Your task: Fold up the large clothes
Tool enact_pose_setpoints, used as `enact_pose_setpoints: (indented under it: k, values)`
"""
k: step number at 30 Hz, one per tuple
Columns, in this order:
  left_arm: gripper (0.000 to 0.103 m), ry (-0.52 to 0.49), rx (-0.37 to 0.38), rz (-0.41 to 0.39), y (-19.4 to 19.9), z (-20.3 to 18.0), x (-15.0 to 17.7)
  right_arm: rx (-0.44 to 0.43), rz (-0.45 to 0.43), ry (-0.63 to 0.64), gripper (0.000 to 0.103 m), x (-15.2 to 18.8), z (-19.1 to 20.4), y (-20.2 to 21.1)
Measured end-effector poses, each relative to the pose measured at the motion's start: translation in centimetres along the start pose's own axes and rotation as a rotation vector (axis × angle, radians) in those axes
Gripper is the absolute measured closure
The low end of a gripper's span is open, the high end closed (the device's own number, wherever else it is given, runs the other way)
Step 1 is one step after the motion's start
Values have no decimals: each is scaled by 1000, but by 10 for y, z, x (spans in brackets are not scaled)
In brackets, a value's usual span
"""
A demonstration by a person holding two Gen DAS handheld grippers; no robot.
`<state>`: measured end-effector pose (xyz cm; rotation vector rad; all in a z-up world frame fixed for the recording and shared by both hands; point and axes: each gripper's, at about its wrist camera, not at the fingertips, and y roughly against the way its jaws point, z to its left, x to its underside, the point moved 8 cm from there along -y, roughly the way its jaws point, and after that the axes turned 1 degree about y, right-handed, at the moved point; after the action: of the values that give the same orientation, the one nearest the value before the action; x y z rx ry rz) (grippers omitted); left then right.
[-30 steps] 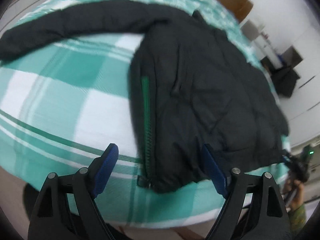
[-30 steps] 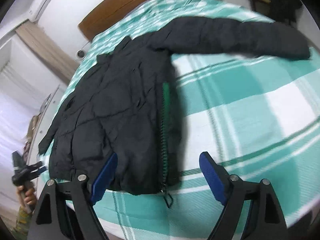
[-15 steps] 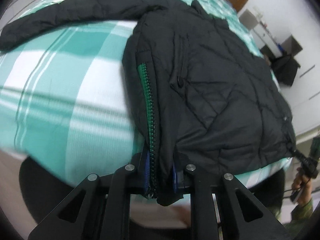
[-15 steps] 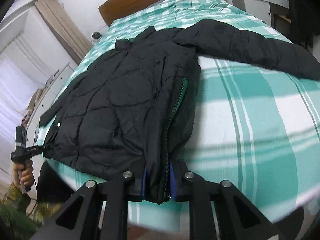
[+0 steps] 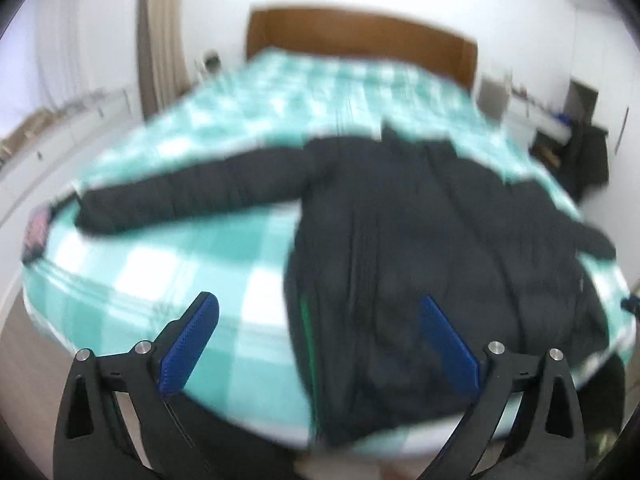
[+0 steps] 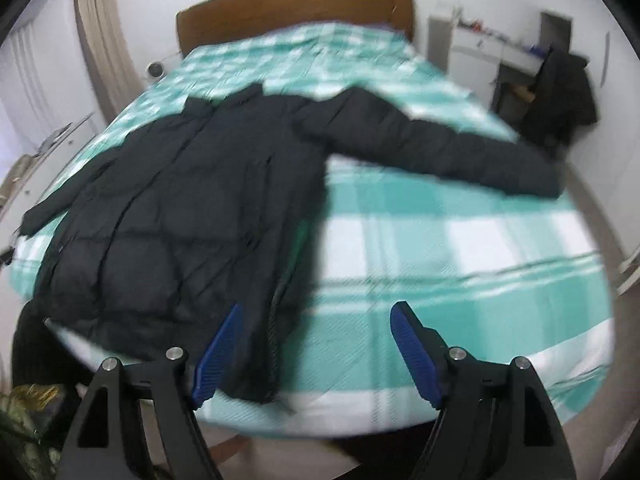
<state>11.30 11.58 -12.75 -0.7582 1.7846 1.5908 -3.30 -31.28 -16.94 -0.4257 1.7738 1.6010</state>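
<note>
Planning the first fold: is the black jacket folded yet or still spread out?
Spread out: the jacket lies flat on the bed, one sleeve stretched sideways.

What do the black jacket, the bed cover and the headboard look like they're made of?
Jacket: likely padded synthetic fabric, matte, with diamond quilting lines. Bed cover: soft woven cloth, probably cotton, in a teal and white check. Headboard: brown wood or wood veneer, smooth; blur hides any grain.

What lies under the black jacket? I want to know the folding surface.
The black jacket lies on a green-and-white checked bedspread. Whatever lies beneath its body is covered.
</note>
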Motion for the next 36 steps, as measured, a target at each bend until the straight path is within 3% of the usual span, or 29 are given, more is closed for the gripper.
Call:
enact_pose_setpoints:
  k: [3,7,11,18,22,27,32,36]
  values:
    - [2,-20,-33,-55,2,-12,-33,31,-70,-3,25,-22,-1,15]
    - [2,-9,-34,-116,1,-40,-60,41,-86,-8,25,-31,11,17]
    - [2,-39,-29,-102,0,-60,-37,-10,-73,7,25,-22,29,10]
    - [2,-150,60,69,-26,-99,19,-12,-202,69,21,-33,46,25]
    - [3,-182,148,162,-29,-117,39,-28,-212,57,21,-38,48,25]
    - [2,-190,139,182,-30,-124,41,-52,-213,84,16,-35,60,23]
    - [2,-194,107,145,-21,-122,33,-68,-203,122,16,-31,70,22]
    - [2,-154,130,129,-16,-118,28,-69,-177,122,16,-29,71,19]
